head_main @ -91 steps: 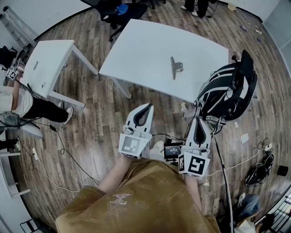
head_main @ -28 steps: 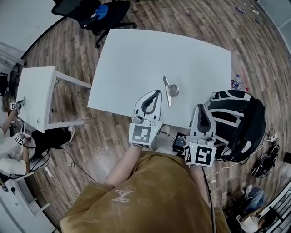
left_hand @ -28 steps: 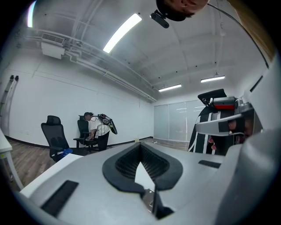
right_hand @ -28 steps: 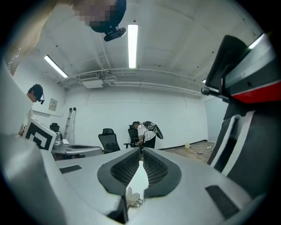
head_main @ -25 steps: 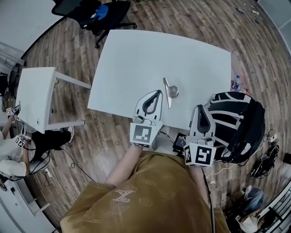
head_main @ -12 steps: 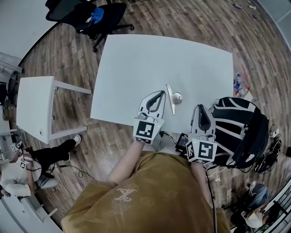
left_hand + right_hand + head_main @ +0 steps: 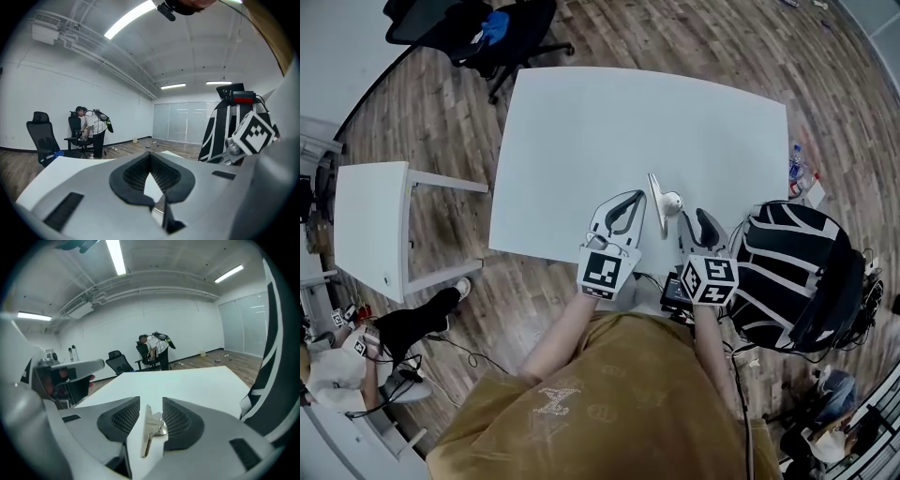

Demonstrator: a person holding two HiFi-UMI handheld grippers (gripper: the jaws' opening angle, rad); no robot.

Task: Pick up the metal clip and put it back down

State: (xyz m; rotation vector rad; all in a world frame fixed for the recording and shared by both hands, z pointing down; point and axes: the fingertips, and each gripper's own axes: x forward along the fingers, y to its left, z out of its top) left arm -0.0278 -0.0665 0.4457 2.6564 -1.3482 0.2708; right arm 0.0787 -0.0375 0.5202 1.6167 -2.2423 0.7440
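We see a bright room. Long light strips (image 7: 129, 18) glow on the ceiling high above the counter (image 7: 609, 122). They are so bright that they look pure white. The counter shines white too, and from the head view it is the brightest thing. Shadows on the counter are faint and soft. The metal clip (image 7: 147, 432) on the counter gleams a little. All the pictures bend like a fish bowl. The counter's straight edges curve, and the picture corners go black. In front of the counter, the near grey body of the right tool (image 7: 151, 402) looks soft and fuzzy. Things far behind the counter look small and a bit grainy.
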